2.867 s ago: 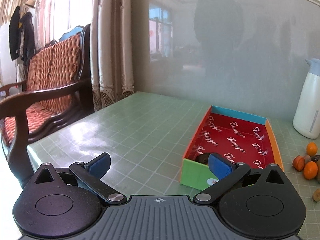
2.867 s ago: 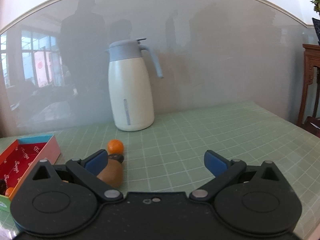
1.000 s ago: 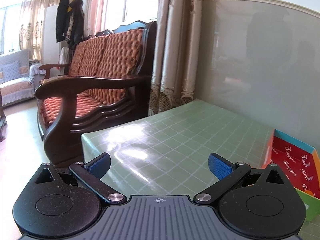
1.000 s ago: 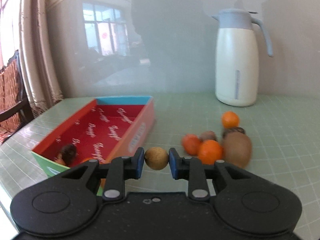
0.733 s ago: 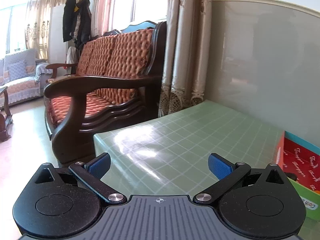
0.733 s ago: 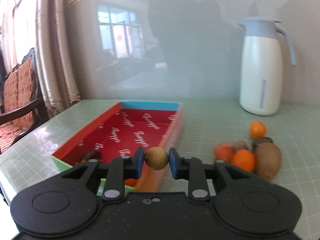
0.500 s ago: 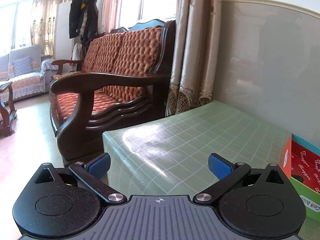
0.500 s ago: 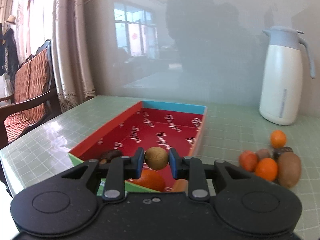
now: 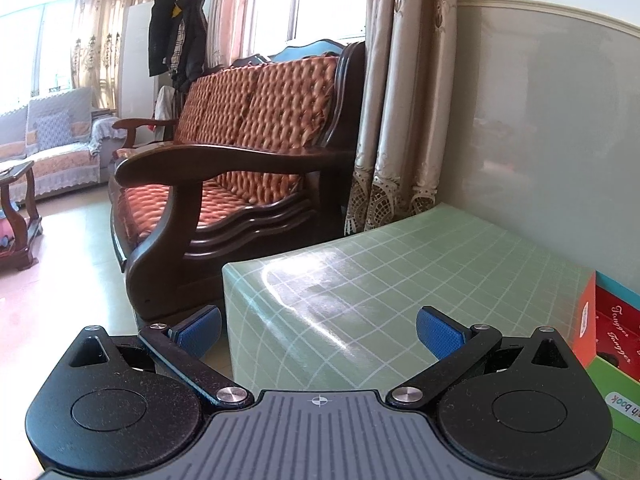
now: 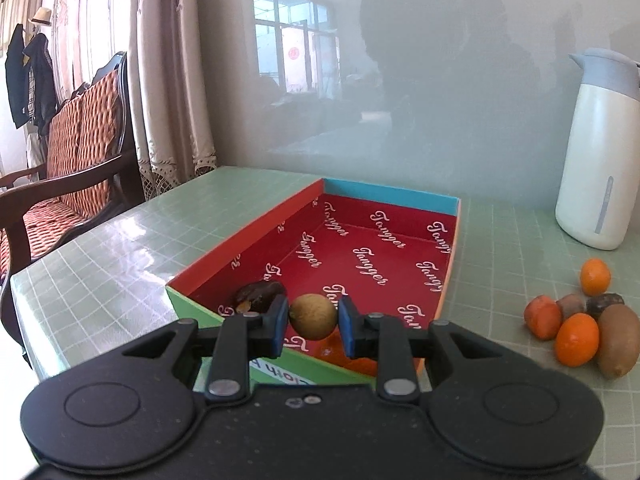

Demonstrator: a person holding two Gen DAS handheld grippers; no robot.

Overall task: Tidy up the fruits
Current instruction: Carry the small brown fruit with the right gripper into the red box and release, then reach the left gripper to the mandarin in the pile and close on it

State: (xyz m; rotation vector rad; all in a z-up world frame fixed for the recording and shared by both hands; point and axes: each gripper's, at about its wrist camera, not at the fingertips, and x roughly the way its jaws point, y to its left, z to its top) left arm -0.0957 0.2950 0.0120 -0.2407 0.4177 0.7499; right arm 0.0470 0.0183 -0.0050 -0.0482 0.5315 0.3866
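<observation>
Since the earlier frame the right gripper (image 10: 314, 322) has carried the round brown fruit (image 10: 313, 317), clenched between its fingers, from the loose pile (image 10: 580, 326) on the surface to above the box (image 10: 256, 232), which apparently holds about three pieces, while the left gripper (image 9: 318, 330) stands released and empty.

A small round tan fruit (image 10: 313, 317) sits pinched between the blue pads of the right gripper (image 10: 313, 326), just above the near end of the red box (image 10: 256, 236). Inside the box, just left of the tool's tips, lies a dark wrinkled fruit (image 10: 258, 296), with something orange (image 10: 332, 350) half hidden beneath them, probably a small orange. Well off to the tool's right, on the table, a cluster of fruit (image 10: 580, 324) huddles together: small oranges, a brown kiwi and darker pieces.
</observation>
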